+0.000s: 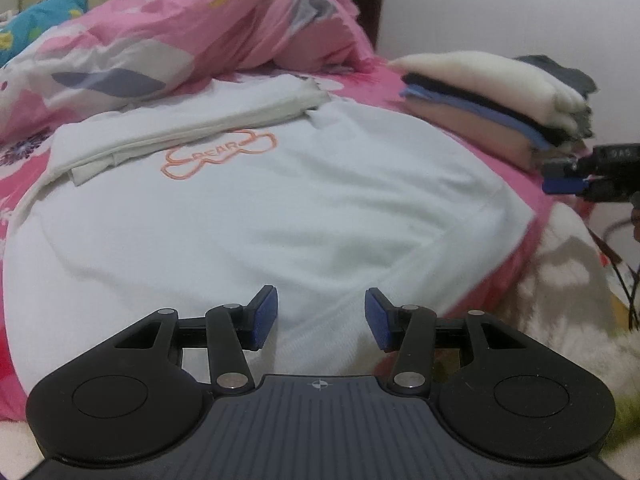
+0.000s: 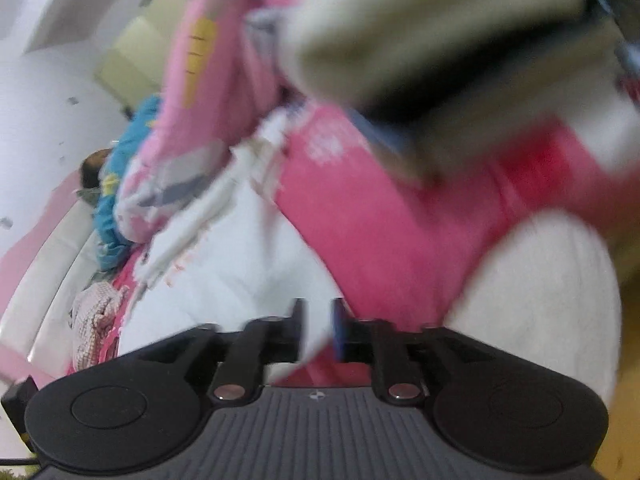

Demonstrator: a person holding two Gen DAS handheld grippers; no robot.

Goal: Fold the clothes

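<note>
A white top [image 1: 280, 200] with an orange "DEAR" outline print lies spread flat on the pink bed sheet [image 1: 508, 160]. A folded cream cloth [image 1: 192, 120] rests across its far end. My left gripper [image 1: 321, 316] hovers over the top's near edge, open, with nothing between its blue pads. My right gripper [image 1: 560, 178] shows at the right edge, over the sheet beside the clothes stack. In the blurred right wrist view my right gripper [image 2: 318, 332] has a narrow gap between its fingers, and the top [image 2: 240, 272] shows through it. Nothing hangs from it.
A stack of folded clothes [image 1: 500, 96], cream on top with black and blue beneath, sits at the back right and looms close in the right wrist view [image 2: 420, 40]. A rumpled pink duvet [image 1: 180, 40] fills the back. A white fluffy blanket [image 1: 560, 280] and cables [image 1: 616, 264] lie right.
</note>
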